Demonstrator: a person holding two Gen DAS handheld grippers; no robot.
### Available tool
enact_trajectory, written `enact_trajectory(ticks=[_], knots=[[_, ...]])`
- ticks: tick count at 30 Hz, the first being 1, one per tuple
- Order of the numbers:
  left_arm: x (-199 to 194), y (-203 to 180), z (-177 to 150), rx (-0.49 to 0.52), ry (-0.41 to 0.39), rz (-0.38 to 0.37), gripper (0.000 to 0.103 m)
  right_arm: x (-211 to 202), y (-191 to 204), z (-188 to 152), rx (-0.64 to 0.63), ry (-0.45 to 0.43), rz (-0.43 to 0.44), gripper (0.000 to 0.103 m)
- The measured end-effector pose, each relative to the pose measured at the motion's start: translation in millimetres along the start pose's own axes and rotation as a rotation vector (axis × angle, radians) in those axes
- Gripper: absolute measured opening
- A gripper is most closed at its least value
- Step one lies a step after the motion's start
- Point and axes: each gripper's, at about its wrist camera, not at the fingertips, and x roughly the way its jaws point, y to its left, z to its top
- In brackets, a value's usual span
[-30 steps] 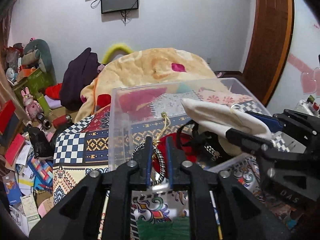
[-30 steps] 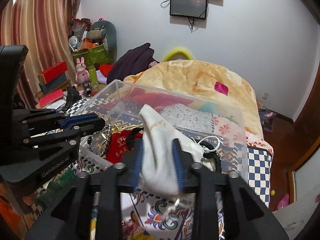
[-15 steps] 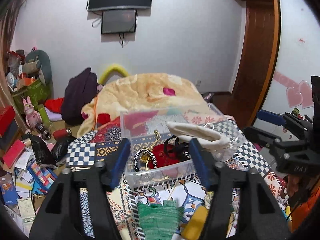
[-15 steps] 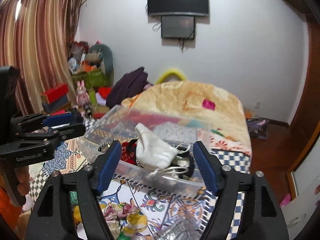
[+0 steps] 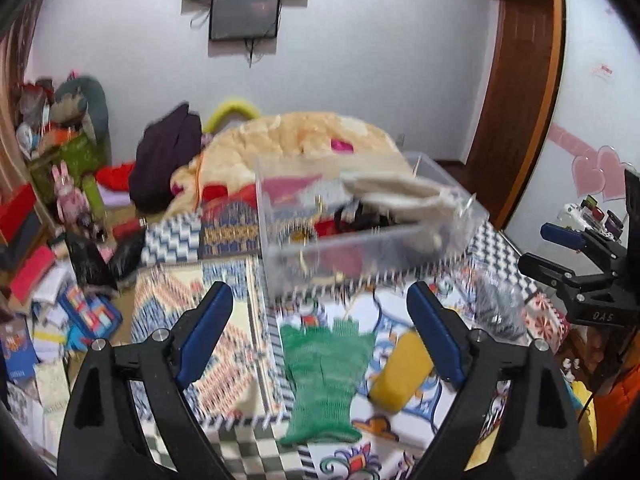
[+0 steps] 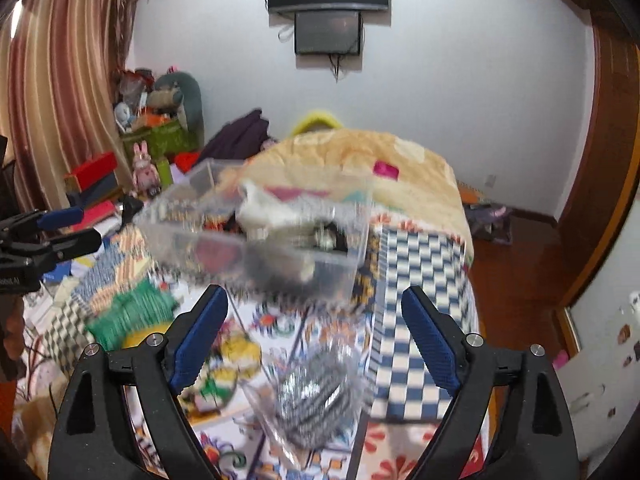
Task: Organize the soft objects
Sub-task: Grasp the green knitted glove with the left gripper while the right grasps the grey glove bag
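A clear plastic bin [image 5: 372, 240] stands on the patterned bedspread; it also shows in the right wrist view [image 6: 256, 248]. A cream cloth bag [image 5: 396, 192] lies in it over red and black items. My left gripper [image 5: 320, 332] is open and empty, held above a green knit glove [image 5: 324, 376] and a yellow soft object [image 5: 400, 372]. My right gripper [image 6: 314, 336] is open and empty, above a clear packet of silvery wire [image 6: 312, 396]. Both hang back from the bin.
A beige blanket heap [image 5: 304, 140] lies behind the bin. A dark garment [image 5: 168, 160] and cluttered boxes and toys [image 5: 60, 184] fill the left side. A wooden door [image 5: 516, 92] stands at the right. The bed edge drops to the floor at right [image 6: 520, 272].
Both grippers let go inside the bin, opened wide and pulled back toward me. The cream bag stays in the bin. The glove, yellow object and wire packet came into view.
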Motion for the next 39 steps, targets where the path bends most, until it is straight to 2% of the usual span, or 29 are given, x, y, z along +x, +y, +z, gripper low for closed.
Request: enact_trajectory(ticks=[3, 6, 16, 18, 19, 21, 22, 24, 26, 30, 34, 39], knots=[[10, 6, -16, -0.025, 0.054, -0.012, 0.089, 9, 3, -16, -0.006, 0.047, -0.005, 0.087], [22, 10, -30, -0.042, 0.095, 0.016, 0.089, 15, 5, -25, -0.003, 0.074, -0.016, 0.087], [48, 13, -66, -0.077, 0.178, 0.04, 0.087, 29, -11, -63, 0.094, 0.153, -0.019, 0.085], [50, 11, -66, -0.077, 0.183, 0.035, 0.079, 30, -13, -66, 0.101, 0.153, -0.009, 0.074], [51, 10, -66, -0.07, 0.178, 0.042, 0.078, 30, -14, -66, 0.106, 0.158, 0.004, 0.07], [51, 8, -65, -0.06, 0.175, 0.037, 0.067, 31, -16, -67, 0.121, 0.165, 0.035, 0.053], [52, 7, -64, -0.054, 0.172, 0.038, 0.064, 32, -15, -66, 0.123, 0.165, 0.04, 0.05], [52, 4, -63, -0.043, 0.169, 0.031, 0.048, 30, -15, -67, 0.116, 0.158, 0.038, 0.042], [52, 2, -62, -0.04, 0.165, 0.027, 0.038, 28, -14, -67, 0.106, 0.15, 0.039, 0.036], [46, -1, -58, -0.025, 0.144, 0.042, 0.027, 22, -11, -62, 0.097, 0.13, 0.041, 0.032], [35, -2, -52, -0.017, 0.114, 0.048, 0.025, 17, -11, -53, 0.09, 0.1, 0.044, 0.031], [14, -2, -35, -0.02, 0.041, 0.041, 0.023, 6, -10, -38, 0.083, 0.047, 0.044, 0.032]])
